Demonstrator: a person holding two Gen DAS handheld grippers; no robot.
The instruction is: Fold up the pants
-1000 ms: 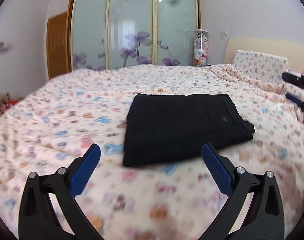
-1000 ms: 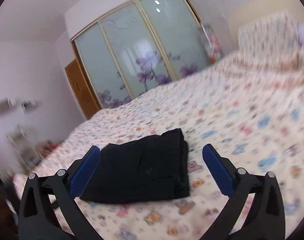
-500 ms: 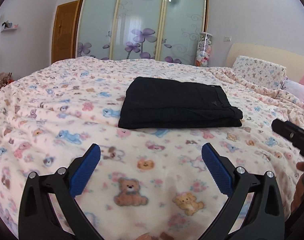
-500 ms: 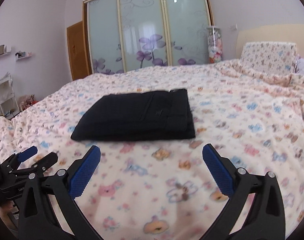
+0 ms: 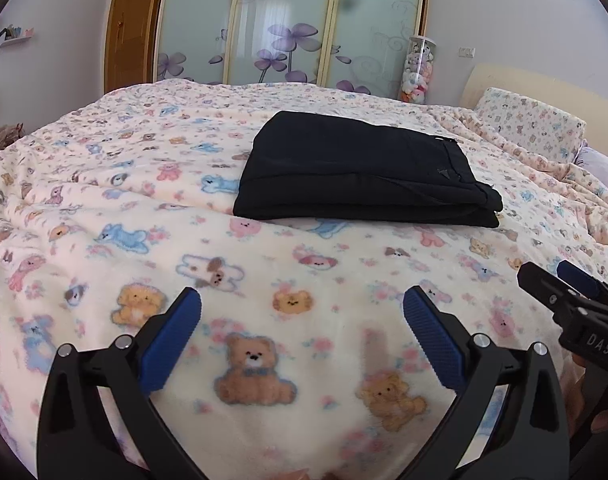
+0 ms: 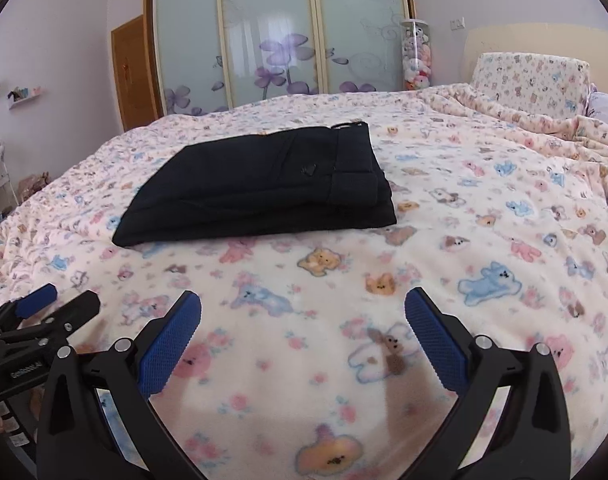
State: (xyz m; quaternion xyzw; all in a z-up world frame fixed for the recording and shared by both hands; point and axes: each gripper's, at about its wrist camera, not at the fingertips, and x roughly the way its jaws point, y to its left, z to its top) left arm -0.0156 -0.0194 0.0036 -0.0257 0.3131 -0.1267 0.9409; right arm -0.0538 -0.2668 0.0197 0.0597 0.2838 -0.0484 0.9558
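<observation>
left tongs (image 5: 301, 336) wide open, holding nothing, low over the bed (image 5: 103, 208) | black pants (image 5: 360, 174) folded flat mid-bed, well ahead of both tongs | right tongs (image 6: 302, 336) wide open, holding nothing, beside the left

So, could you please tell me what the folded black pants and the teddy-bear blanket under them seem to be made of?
Folded black pants: probably a matte woven fabric, cotton-like; flat dull surface, crisp layered edges. Teddy-bear blanket: likely plush fleece; fuzzy nap, soft rumpled folds, slightly blurred print.
</observation>
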